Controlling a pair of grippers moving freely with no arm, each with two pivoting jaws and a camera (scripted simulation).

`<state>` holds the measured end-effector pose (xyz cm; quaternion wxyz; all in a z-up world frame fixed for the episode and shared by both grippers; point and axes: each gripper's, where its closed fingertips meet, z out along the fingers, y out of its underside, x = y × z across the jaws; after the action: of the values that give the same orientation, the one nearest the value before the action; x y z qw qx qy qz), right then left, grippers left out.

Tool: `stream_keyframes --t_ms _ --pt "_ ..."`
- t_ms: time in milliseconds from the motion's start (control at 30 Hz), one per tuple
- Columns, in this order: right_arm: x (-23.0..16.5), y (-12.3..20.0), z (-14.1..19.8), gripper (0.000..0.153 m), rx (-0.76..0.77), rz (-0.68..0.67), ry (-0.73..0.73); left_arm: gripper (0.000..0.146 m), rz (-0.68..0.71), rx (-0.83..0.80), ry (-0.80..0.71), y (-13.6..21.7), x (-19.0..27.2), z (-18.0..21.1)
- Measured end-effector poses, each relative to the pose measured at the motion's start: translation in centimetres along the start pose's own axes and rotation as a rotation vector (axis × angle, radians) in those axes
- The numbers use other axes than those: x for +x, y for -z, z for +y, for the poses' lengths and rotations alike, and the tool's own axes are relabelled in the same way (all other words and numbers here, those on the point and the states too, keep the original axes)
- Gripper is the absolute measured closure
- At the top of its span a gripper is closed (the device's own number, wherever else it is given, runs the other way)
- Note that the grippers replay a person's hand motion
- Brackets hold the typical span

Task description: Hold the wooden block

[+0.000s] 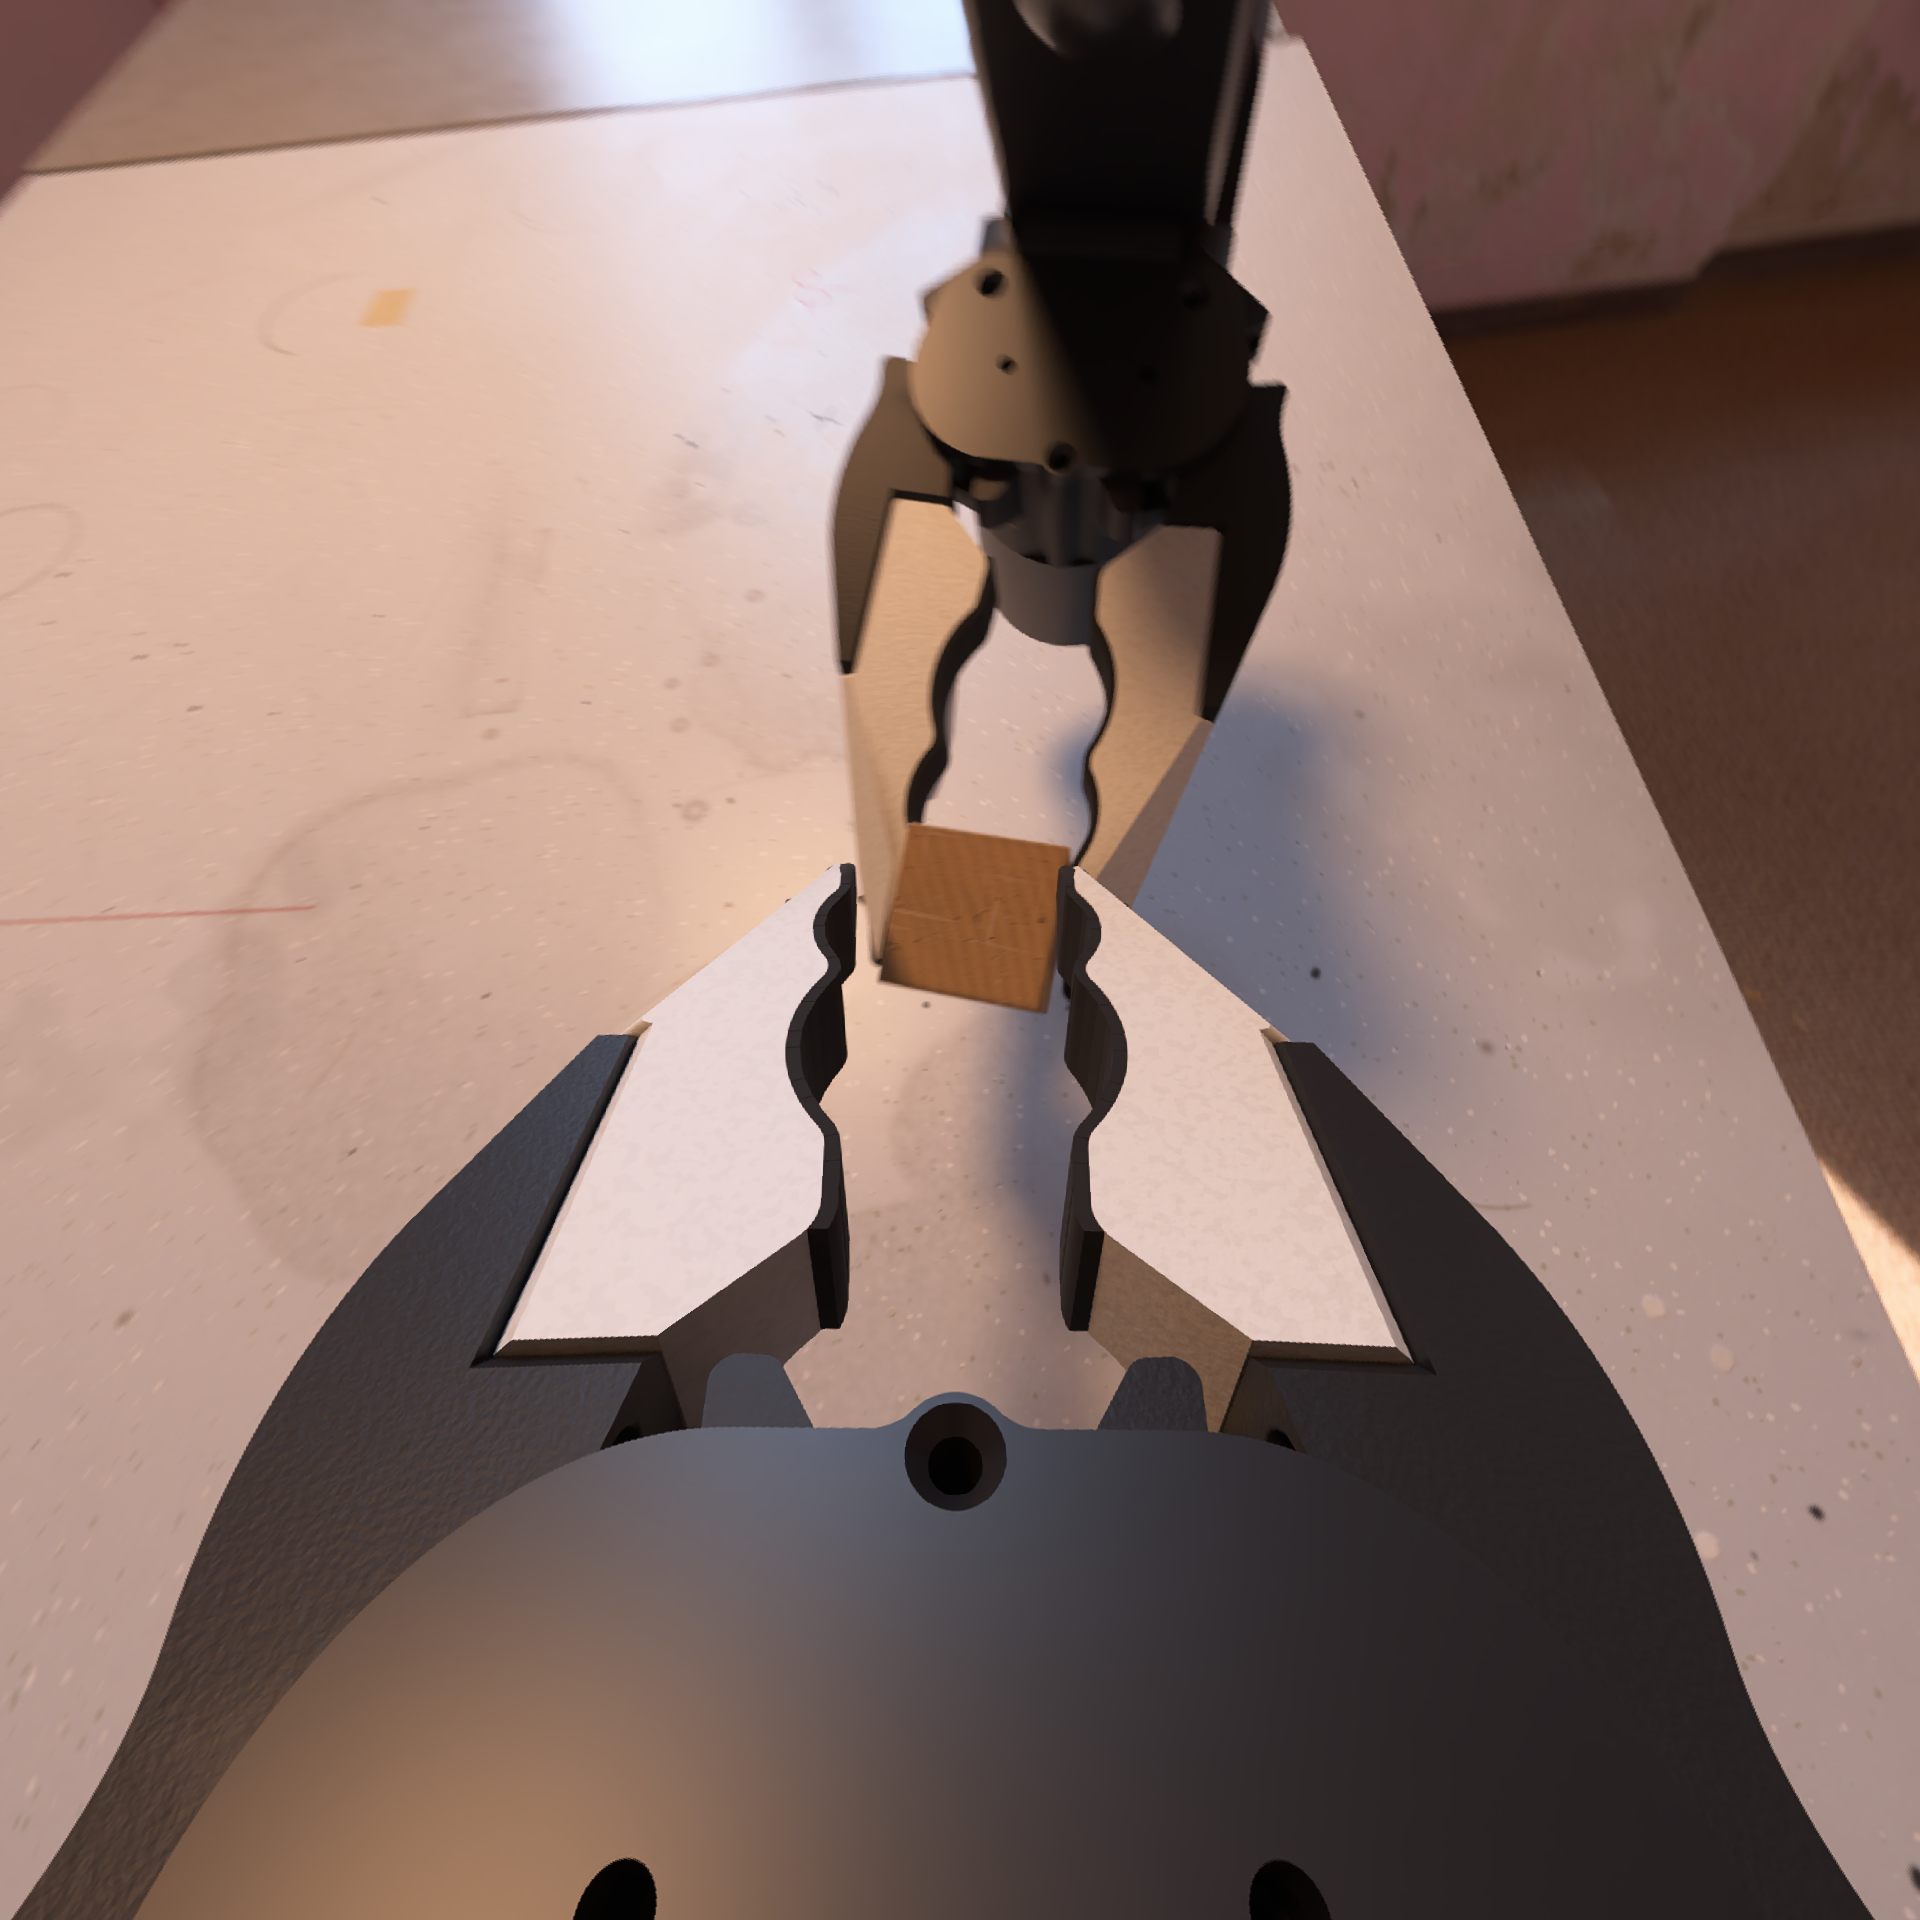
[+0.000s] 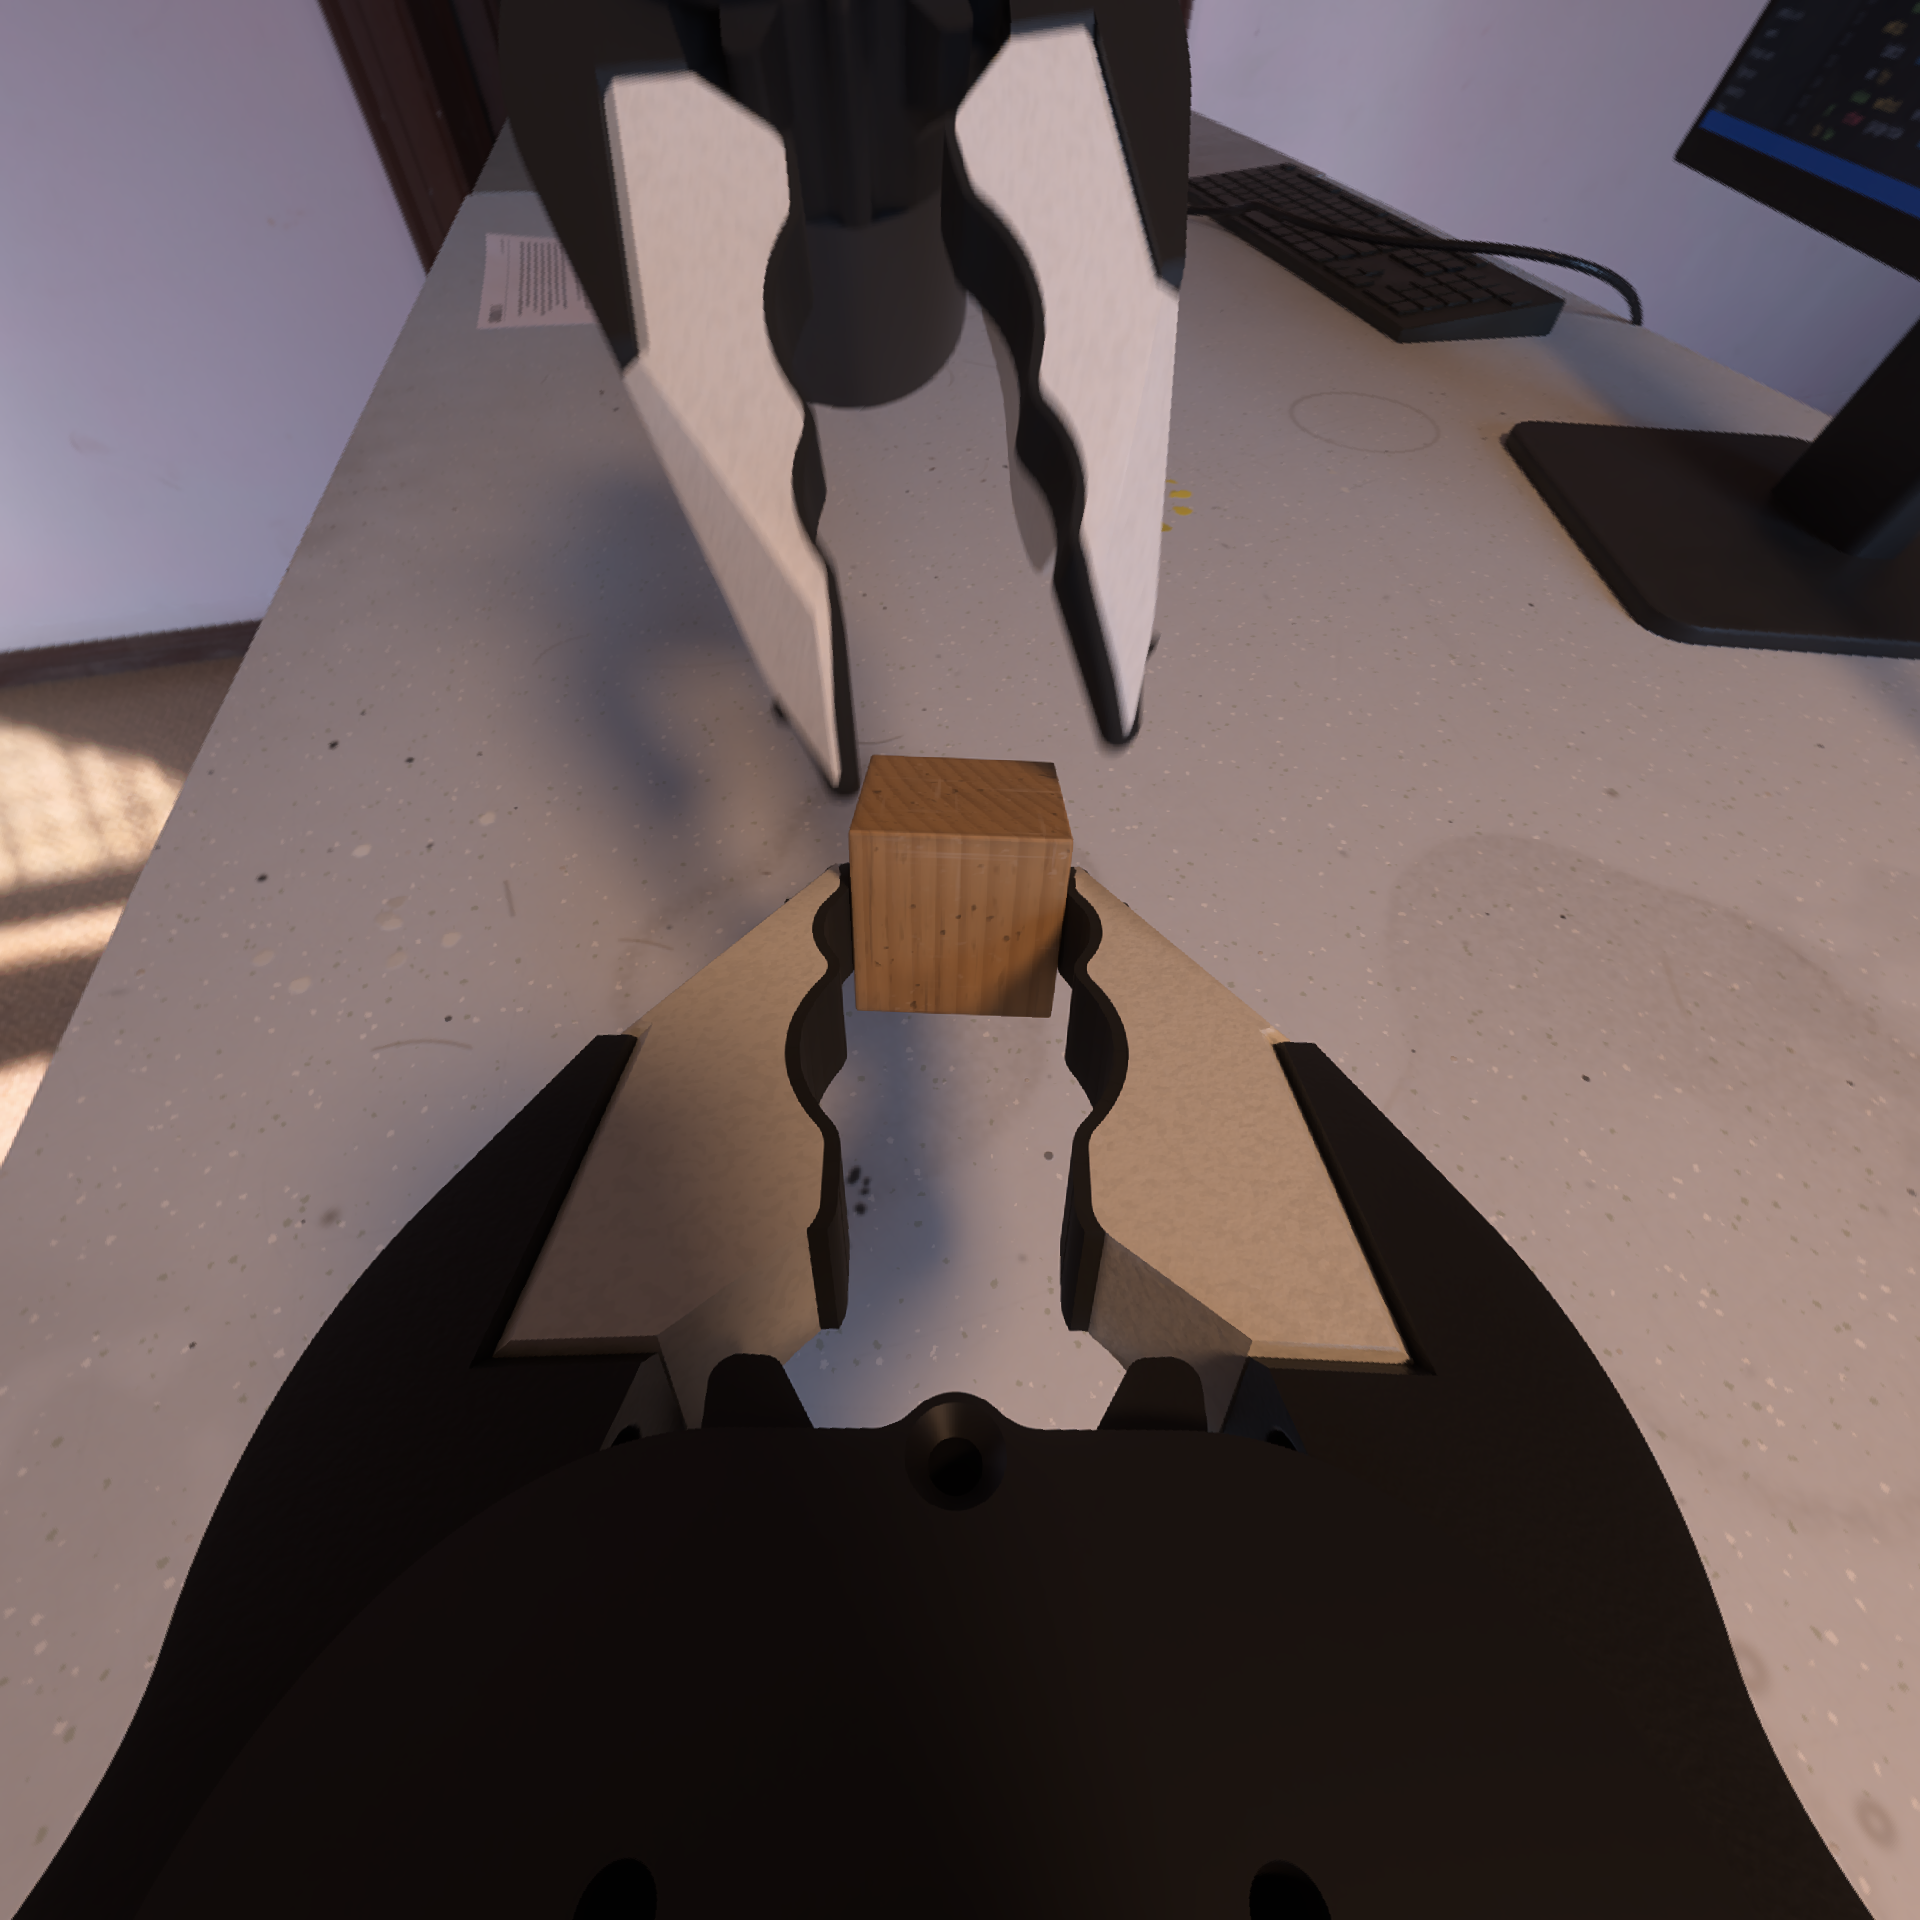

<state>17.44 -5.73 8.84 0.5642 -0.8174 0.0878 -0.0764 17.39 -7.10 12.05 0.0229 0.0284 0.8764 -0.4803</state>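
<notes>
A small wooden block sits between the fingertips of my right gripper, whose pads touch its two sides, so it is shut on it. The block seems to hang just above the white table. In the left wrist view the block is straight ahead, with the right gripper reaching down around it from the far side. My left gripper is open and empty, its tips just short of the block. It also shows in the right wrist view, beyond the block.
A black keyboard with a cable, a monitor and its stand base are at the table's far right. A printed sheet lies at the far left. The table edge runs close on the right in the left wrist view.
</notes>
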Motion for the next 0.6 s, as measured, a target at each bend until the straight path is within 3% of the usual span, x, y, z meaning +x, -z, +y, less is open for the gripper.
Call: stream_keyframes --t_ms 100,233,333,400,467,533,600 --pt "0.8 0.3 0.1 0.114 0.000 0.029 -0.038 0.103 -0.128 0.083 0.088 3.8 -3.2 -1.2" --pt "2.0 0.3 1.0 0.114 -0.023 0.073 -0.066 0.110 -0.630 0.274 0.246 16.0 -11.5 -0.6" --pt "1.8 0.2 0.7 0.114 -0.004 0.060 -0.080 0.113 -1.002 0.331 0.407 26.0 -16.0 4.9" --pt "1.6 0.0 0.7 0.114 -0.005 0.059 -0.075 0.114 -1.241 0.181 0.574 31.3 -17.6 11.8" --pt "1.6 -0.2 0.9 0.114 -0.018 0.062 -0.071 0.115 -1.383 -0.120 0.737 34.6 -17.3 19.2" --pt "1.6 -0.4 1.1 0.114 -0.030 0.062 -0.072 0.112 -1.381 -0.336 0.844 35.6 -16.4 24.3" --pt "1.5 -0.6 1.4 0.114 -0.041 0.057 -0.077 0.107 -1.309 -0.366 0.913 34.9 -16.3 26.7"
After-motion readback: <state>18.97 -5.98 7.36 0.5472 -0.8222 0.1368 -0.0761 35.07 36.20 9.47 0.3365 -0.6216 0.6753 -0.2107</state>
